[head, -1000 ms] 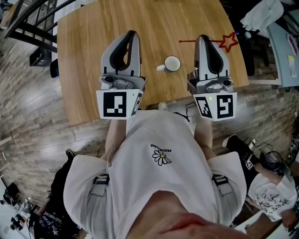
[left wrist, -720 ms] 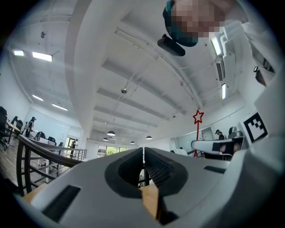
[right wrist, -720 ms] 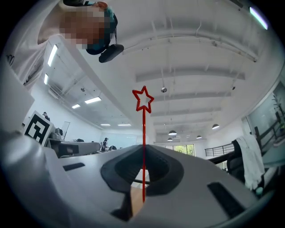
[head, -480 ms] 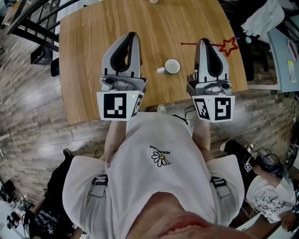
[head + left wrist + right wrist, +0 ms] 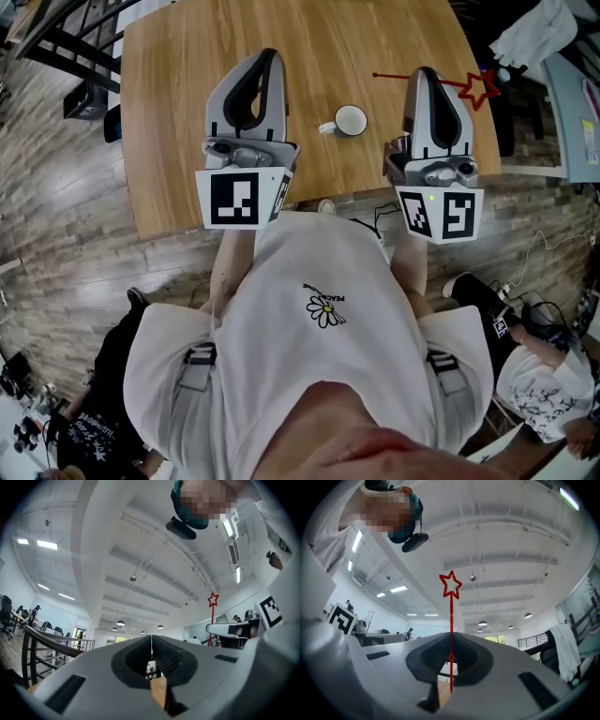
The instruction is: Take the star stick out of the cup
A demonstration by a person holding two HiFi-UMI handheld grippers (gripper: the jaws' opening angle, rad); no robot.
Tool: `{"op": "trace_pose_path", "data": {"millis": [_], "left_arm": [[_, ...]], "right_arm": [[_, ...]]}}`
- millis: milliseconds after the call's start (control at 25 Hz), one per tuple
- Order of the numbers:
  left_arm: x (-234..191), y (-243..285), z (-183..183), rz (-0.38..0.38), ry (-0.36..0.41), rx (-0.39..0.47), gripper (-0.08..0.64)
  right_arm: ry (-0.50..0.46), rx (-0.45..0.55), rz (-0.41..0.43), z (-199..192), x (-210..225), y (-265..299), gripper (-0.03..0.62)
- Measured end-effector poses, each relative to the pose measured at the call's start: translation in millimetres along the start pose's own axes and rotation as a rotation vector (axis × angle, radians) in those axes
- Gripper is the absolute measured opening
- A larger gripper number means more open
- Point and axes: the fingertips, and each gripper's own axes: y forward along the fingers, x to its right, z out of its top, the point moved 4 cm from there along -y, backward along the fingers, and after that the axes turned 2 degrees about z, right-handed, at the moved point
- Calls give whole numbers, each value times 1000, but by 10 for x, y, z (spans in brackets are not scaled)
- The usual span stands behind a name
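A red star stick [image 5: 485, 88] lies level above the wooden table [image 5: 178, 112], with my right gripper [image 5: 427, 75] shut on its thin shaft. In the right gripper view the star stick [image 5: 451, 586] rises straight out of the shut right gripper [image 5: 451, 641] toward the ceiling. The white cup [image 5: 351, 121] stands on the table between the two grippers, empty, handle to the left. My left gripper [image 5: 266, 58] is held over the table left of the cup; in its own view the left gripper [image 5: 151, 641] is shut on nothing, and the star stick [image 5: 213, 600] shows at the right.
The table's near edge [image 5: 319, 202] runs just in front of the person's body. A black railing [image 5: 56, 42] stands at the far left. White cloth [image 5: 530, 33] lies at the far right, and another person [image 5: 539, 380] sits at the lower right.
Both grippers sit slightly higher in the head view than before. The star stick has moved a little to the right with the right gripper. The cup has stayed in place.
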Motion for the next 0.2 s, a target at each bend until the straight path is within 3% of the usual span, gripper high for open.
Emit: {"op": "trace_pose_path", "data": {"millis": [200], "left_arm": [[24, -8, 3, -9, 4, 7, 18]], "right_arm": [[-11, 11, -14, 14, -8, -42, 14]]}}
